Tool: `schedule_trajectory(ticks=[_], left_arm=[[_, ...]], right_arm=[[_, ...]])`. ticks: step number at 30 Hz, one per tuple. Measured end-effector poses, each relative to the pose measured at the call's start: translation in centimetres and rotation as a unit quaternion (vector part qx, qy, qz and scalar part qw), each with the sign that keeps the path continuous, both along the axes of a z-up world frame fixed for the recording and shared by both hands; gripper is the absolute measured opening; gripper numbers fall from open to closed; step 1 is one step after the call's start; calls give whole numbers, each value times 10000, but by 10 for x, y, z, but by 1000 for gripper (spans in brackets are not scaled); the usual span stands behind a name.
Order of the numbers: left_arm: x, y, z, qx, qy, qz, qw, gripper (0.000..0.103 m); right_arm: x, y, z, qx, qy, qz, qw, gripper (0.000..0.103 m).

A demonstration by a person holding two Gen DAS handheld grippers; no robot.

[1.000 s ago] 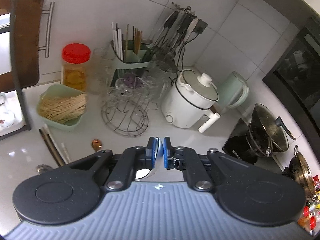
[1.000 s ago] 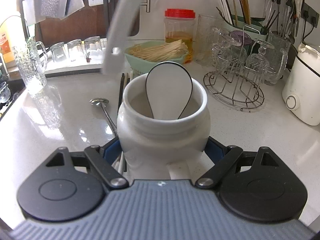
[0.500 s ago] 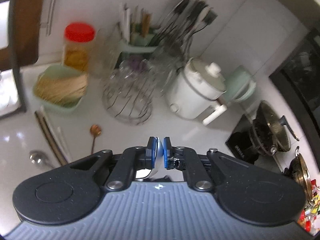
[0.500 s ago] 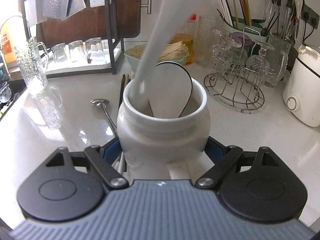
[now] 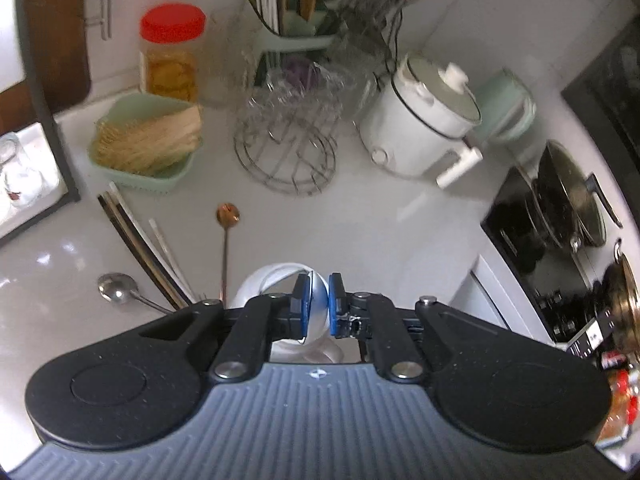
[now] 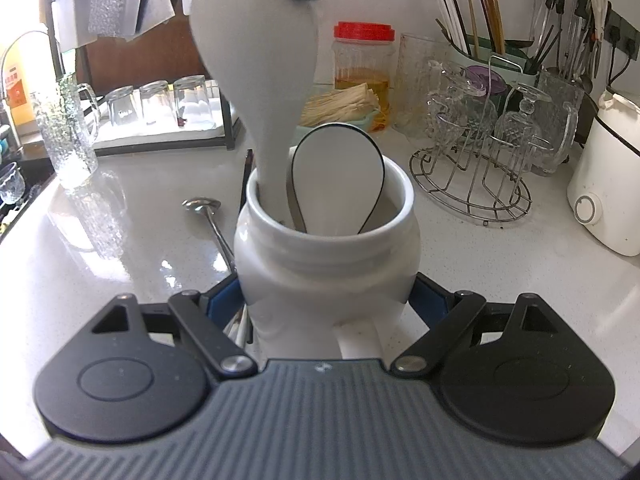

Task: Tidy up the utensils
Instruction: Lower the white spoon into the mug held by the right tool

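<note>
My right gripper (image 6: 328, 298) is shut on a white ceramic jar (image 6: 328, 264) that stands on the counter. A white spoon with a black rim (image 6: 338, 172) stands inside it. My left gripper (image 5: 318, 300) is shut on the bowl end of a plain white spoon (image 6: 256, 40), and that spoon's handle reaches down into the jar's mouth at the left. In the left wrist view the jar (image 5: 272, 280) shows just below the pads. Left of the jar on the counter lie a steel spoon (image 5: 116, 288), a copper spoon (image 5: 228, 214) and chopsticks (image 5: 136, 232).
A wire rack of glasses (image 6: 476, 184) stands behind the jar to the right, with a white rice cooker (image 5: 424, 128) beyond. A green basket of noodles (image 5: 148, 144), a red-lidded jar (image 5: 172, 52) and a chopstick caddy (image 6: 492, 52) line the back. Pans (image 5: 568, 200) sit on the stove.
My left gripper has come down and tipped further downward, bringing the white spoon from above the jar until its handle is inside. The right gripper and jar stayed still.
</note>
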State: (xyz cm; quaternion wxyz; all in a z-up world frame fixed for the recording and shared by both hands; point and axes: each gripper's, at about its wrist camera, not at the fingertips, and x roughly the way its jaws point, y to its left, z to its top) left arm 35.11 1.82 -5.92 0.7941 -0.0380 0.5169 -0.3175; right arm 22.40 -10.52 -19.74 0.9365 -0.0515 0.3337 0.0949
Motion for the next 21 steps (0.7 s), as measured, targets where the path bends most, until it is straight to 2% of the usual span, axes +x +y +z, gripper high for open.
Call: schedule_trajectory(ticks=[7,21], left_arm=[[22,-24,-8,500,307,-387,9975,10],[42,-52,-49,1104,780,-643,9887,10]], right_arm=[[0,0,0,4,2,14,10000,90],[0,0,0,11,-9,99,10000,90]])
